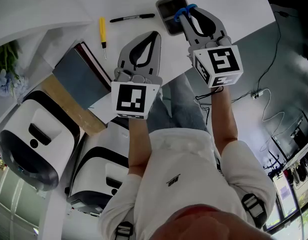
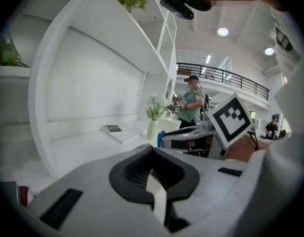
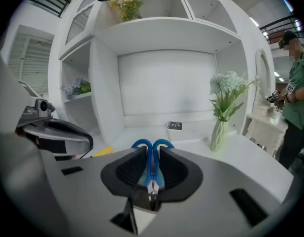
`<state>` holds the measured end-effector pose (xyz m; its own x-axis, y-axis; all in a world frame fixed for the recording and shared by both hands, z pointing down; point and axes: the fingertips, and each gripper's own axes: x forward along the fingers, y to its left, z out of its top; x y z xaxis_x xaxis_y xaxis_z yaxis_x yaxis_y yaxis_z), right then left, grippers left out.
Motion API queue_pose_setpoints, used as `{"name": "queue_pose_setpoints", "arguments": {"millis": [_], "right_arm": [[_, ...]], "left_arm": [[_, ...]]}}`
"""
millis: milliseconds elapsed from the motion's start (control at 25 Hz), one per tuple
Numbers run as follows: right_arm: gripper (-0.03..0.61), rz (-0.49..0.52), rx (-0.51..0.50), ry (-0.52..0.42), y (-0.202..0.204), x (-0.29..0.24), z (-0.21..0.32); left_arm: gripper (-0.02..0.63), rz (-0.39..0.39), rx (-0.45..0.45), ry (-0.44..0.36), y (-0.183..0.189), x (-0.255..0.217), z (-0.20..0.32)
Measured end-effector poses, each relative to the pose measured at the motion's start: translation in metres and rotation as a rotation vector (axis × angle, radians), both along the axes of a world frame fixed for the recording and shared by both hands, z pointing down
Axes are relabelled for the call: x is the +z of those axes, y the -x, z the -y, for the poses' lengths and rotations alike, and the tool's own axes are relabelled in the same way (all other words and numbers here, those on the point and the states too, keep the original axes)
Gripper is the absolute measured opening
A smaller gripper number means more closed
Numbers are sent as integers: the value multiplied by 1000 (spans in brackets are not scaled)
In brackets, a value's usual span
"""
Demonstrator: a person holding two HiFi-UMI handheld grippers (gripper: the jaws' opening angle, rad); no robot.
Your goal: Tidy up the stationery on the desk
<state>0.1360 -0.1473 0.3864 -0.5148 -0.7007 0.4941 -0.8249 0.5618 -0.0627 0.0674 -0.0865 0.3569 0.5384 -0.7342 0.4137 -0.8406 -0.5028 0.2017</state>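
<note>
Right hand-held gripper point(image 3: 151, 154): I clamp the blue scissors point(image 3: 142, 145).
Left hand-held gripper point(image 2: 152, 154): closed, empty.
Risk: my narrow hold slips and they miss the dark tray point(image 1: 166, 9), hitting the surface point(image 1: 229, 1).

Holds L gripper point(image 1: 154, 35) shut & empty, angled fwd/down. Clamps scissors point(image 3: 152, 168) in R gripper point(image 1: 189, 20), reached further out. Stretches both forearms ahead, side by side.

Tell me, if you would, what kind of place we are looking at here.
Probably a large open hall with mock study corners: a white desk under built-in shelves, a balcony railing beyond, another person working nearby.
</note>
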Motion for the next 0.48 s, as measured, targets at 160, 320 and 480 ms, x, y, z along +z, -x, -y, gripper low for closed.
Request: {"name": "queue_pose_setpoints", "arguments": {"millis": [160,320,480], "right_arm": [[132,-8,-8,21,0,9,-5],[117,-1,-9,20,0,7,-10],[103,9,-17,15,4,1,-15]], "left_arm": [[0,1,-1,2,1,2,-2],[0,-2,-4,-2,2,1,-4],[0,-5,-11,-7,3,-1,-5]]}}
